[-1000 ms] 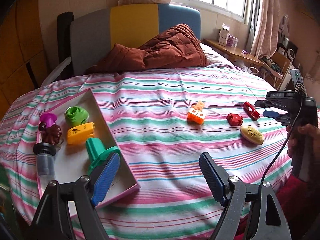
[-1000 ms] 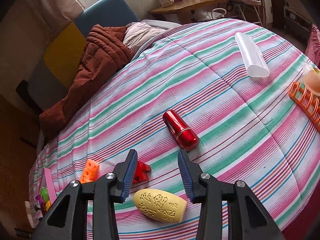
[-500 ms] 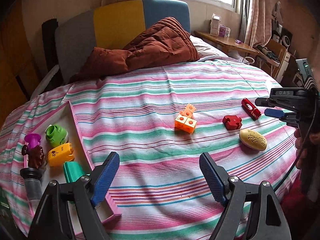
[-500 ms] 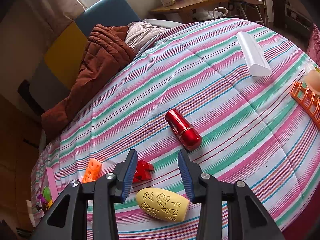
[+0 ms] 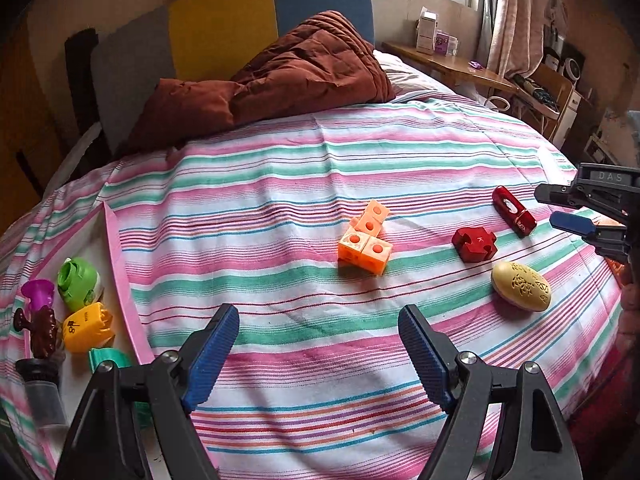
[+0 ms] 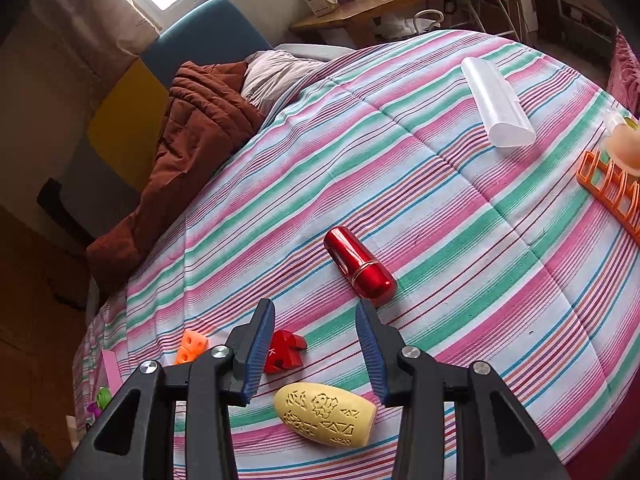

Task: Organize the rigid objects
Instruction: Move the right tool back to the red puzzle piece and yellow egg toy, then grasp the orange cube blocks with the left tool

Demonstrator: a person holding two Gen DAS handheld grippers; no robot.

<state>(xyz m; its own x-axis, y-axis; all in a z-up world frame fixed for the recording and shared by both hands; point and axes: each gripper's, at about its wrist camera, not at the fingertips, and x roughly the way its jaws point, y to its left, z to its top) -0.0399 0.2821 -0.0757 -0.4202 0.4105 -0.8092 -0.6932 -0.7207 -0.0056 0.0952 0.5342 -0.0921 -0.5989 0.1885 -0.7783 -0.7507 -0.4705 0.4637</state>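
Striped bedding (image 5: pixel 280 184) in pink, green and white covers the whole bed, with a brown quilt (image 5: pixel 280 80) bunched against the headboard. At the bed's left edge sits a pink-rimmed tray (image 5: pixel 120 264), already holding several sorted pieces – a green cap-like toy (image 5: pixel 76 282), a yellow one (image 5: pixel 86 328), a purple-and-brown figure (image 5: pixel 38 312) and a few more partly hidden. That much looks done; I'd judge the job roughly half finished.

Loose on the bedding are a white cylinder (image 6: pixel 496 108), a red metallic tube (image 6: pixel 358 266), a yellow embossed oval (image 6: pixel 326 414), orange linked cubes (image 5: pixel 366 242) and a red puzzle-shaped block (image 5: pixel 474 244).

Both tools carry nothing. Above bare bedding, between tray and cubes, the left gripper (image 5: pixel 318 354) has its jaws wide apart. Nearer together but not closed, the right gripper (image 6: pixel 316 354) hangs above the oval and the red block – touching neither, as far as I can tell.
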